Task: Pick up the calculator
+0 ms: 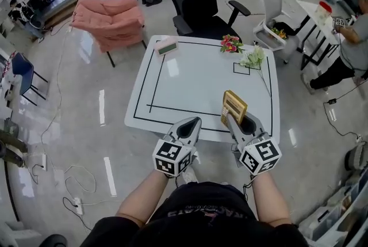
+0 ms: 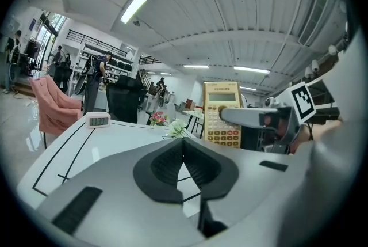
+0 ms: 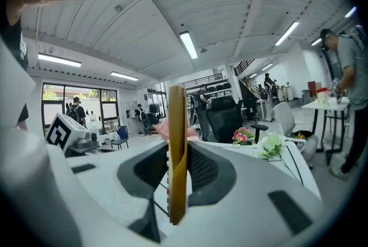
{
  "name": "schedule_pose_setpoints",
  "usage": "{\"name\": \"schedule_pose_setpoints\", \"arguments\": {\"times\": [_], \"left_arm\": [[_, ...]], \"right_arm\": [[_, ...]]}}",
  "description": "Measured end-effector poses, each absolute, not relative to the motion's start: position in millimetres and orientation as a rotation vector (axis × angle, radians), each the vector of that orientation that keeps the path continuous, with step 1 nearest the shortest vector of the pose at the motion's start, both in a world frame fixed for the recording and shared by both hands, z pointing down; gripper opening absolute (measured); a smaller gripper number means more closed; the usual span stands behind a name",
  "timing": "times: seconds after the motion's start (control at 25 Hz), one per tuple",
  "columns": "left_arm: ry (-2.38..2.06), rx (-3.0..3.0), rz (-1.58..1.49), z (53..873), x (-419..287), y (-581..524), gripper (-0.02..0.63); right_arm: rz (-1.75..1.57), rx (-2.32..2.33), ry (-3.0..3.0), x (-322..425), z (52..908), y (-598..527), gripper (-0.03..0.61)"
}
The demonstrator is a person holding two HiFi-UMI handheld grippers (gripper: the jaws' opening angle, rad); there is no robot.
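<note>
Seen from the head camera, a white table (image 1: 190,84) with black taped lines filled the middle of the frame. At lower right the right gripper (image 1: 237,120) was clamped on a yellow calculator (image 1: 234,106), its pads pressing the front and back faces. The calculator stood upright and appeared lifted clear of the table's near right edge. In the right gripper view it showed edge-on between the jaws. At lower centre the left gripper (image 1: 192,123) had its jaws together on nothing, just beside the right one. A small digital clock (image 1: 167,46) sat at the table's far edge, with pink flowers (image 1: 231,43) and white flowers (image 1: 253,57) at upper right, well apart from the calculator. The pick looked nearly done. To finish it well, the squeeze should stay even on the flat faces so the slim body cannot pivot. The lift should go straight, and the left gripper should keep out of the path.
</note>
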State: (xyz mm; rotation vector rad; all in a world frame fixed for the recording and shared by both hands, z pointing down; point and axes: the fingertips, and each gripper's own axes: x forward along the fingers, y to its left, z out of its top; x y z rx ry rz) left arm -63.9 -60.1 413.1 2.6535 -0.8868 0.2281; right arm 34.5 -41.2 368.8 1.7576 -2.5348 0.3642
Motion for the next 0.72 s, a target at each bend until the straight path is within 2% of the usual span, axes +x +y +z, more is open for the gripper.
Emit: {"name": "schedule_pose_setpoints", "arguments": {"times": [0.72], "left_arm": [[-1.219, 2.512, 0.214, 405.0, -27.8, 76.4, 0.002]], "right_arm": [[0.420, 1.495, -2.751, 73.6, 370.6, 72.4, 0.084]]}}
